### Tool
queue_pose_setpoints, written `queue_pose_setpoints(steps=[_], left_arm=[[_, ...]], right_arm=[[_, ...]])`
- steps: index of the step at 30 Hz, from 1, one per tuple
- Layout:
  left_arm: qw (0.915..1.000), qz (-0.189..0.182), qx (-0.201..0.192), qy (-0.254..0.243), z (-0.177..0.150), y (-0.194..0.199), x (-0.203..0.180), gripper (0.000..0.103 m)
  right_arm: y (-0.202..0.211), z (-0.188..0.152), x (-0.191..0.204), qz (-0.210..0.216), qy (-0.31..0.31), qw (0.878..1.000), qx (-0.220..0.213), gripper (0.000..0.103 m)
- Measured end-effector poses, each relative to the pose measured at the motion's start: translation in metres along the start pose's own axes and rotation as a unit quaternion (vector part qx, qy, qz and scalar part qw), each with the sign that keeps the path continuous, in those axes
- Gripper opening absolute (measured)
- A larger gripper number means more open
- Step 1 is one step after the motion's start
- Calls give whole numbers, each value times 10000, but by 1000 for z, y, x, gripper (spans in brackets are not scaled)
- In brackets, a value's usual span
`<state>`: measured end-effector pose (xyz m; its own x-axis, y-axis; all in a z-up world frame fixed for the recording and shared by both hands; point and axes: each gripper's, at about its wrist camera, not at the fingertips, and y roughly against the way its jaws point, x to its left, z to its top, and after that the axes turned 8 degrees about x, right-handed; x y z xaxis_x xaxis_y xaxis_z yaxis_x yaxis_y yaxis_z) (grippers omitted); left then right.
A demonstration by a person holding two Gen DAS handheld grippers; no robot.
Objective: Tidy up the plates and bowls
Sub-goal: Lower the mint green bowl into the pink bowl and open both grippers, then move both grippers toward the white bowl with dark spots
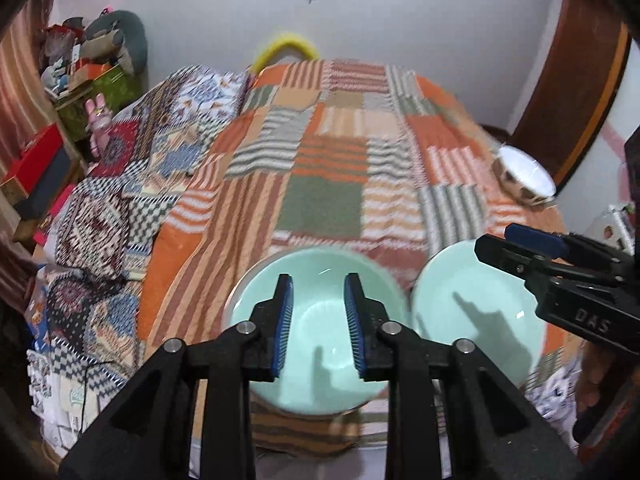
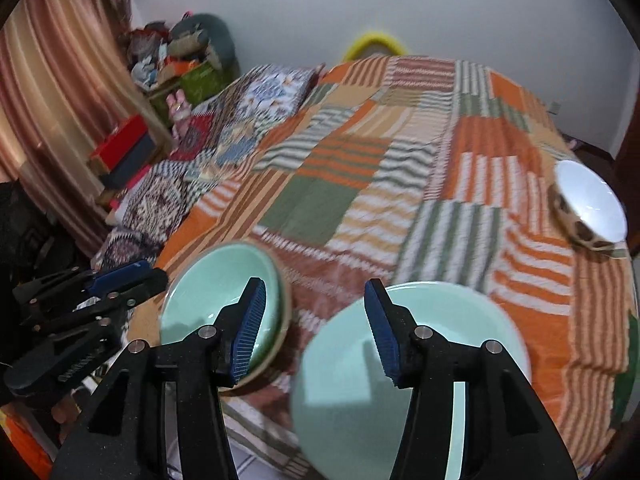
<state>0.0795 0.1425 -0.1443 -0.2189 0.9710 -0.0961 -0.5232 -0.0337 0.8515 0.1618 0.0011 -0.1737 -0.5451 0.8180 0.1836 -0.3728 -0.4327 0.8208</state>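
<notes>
left gripper (image 1: 318,326) fingers spread, empty, over mint bowl (image 1: 320,336) at near edge of patchwork bedspread (image 1: 320,184) | right gripper (image 2: 316,330) fingers spread, empty, above mint plate (image 2: 440,320) just beside bowl | patterned white bowl (image 2: 592,208) well apart at right edge

Mint bowl (image 1: 316,332) beside mint plate (image 1: 476,312); patterned white bowl (image 1: 524,176) well apart
</notes>
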Motion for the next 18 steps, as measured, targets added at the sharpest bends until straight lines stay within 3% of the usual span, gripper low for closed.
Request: queue_pose_setpoints(steps=[8,18], left_arm=[[9981,-369,-444,-219,27,19,-42,45],[9963,-691,-389,-335,62,-1,-82,57]], right_arm=[[43,0,-68,-512,-579,9959,-465,55],[67,-5,-172,-1298,-1424,9797,-544,56]])
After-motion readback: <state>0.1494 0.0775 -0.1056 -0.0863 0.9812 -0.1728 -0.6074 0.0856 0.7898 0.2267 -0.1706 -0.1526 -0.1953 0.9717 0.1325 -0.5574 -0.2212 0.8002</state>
